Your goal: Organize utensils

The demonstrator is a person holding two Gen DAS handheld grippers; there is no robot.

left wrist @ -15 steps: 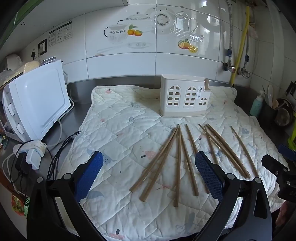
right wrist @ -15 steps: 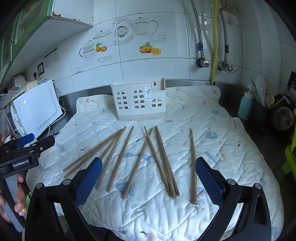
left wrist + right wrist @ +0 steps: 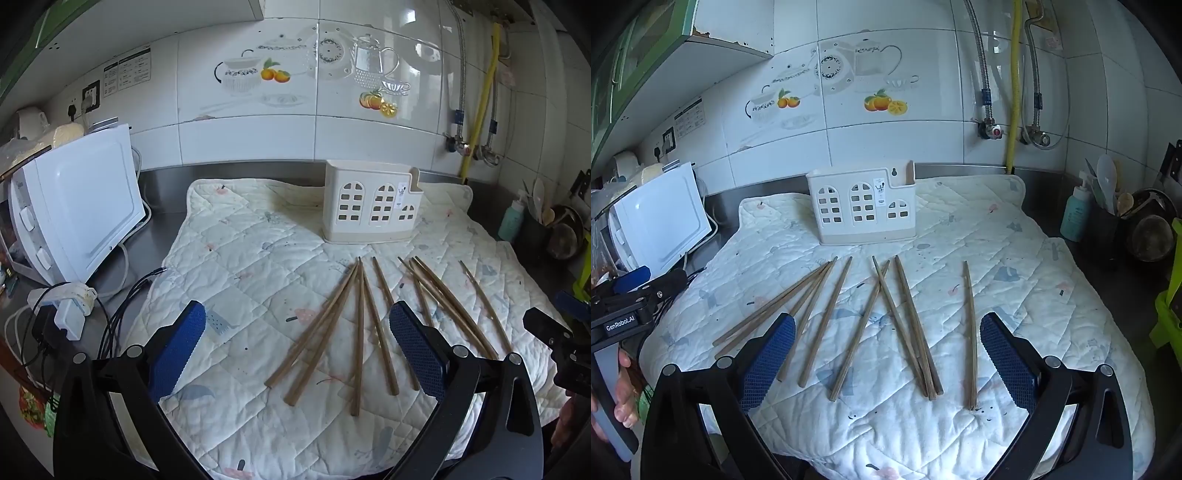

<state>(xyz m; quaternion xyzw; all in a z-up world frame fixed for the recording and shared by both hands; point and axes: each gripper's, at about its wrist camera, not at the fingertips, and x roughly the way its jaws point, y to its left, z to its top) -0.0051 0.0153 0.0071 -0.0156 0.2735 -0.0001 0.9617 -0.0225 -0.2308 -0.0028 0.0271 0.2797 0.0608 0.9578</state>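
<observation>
Several brown wooden chopsticks (image 3: 360, 328) (image 3: 849, 332) lie fanned out on a white quilted mat (image 3: 258, 258) (image 3: 1015, 266). Behind them a cream utensil holder (image 3: 371, 206) (image 3: 862, 205) with window cut-outs stands upright on the mat's far side. My left gripper (image 3: 297, 350) hovers open over the mat's near part, chopsticks lying below its right finger. My right gripper (image 3: 886, 354) is open above the near ends of the chopsticks, nothing between its blue pads. Each gripper shows at the edge of the other's view, and a hand (image 3: 622, 391) holds the left one.
A white appliance (image 3: 77, 218) with cables (image 3: 110, 314) and a plug adapter stands left of the mat. A teal bottle (image 3: 1076, 210), a dark pot with utensils (image 3: 1145, 229) and a green object (image 3: 1169, 306) are on the right. Tiled wall and pipes (image 3: 1012, 96) stand behind.
</observation>
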